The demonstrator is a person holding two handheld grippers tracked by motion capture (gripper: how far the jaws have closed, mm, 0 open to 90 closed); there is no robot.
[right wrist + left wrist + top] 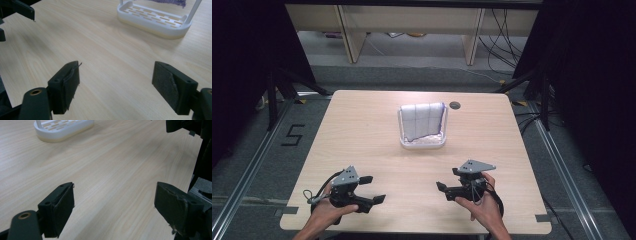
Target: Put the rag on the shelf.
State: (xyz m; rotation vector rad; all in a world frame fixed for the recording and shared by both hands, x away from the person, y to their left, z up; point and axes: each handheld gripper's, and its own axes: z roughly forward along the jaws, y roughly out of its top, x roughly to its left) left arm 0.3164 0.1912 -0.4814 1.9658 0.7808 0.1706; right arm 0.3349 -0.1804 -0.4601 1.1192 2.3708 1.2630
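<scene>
Table (pixel 362 135) of pale wood carries a white rack (pixel 423 141) near its far middle, with a white cloth (pixel 422 120) lined in purple draped over its frame. Left gripper (pixel 371 189) and right gripper (pixel 448 179) sit near the front edge, well apart, both 2-jaw claws spread wide and holding nothing.

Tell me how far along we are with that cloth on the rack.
Nothing looks started. The cloth hangs draped over the white rack mid-table, untouched. The left gripper and right gripper sit open and empty near the table's front edge, well short of the rack. Reaching and grasping remain.
</scene>
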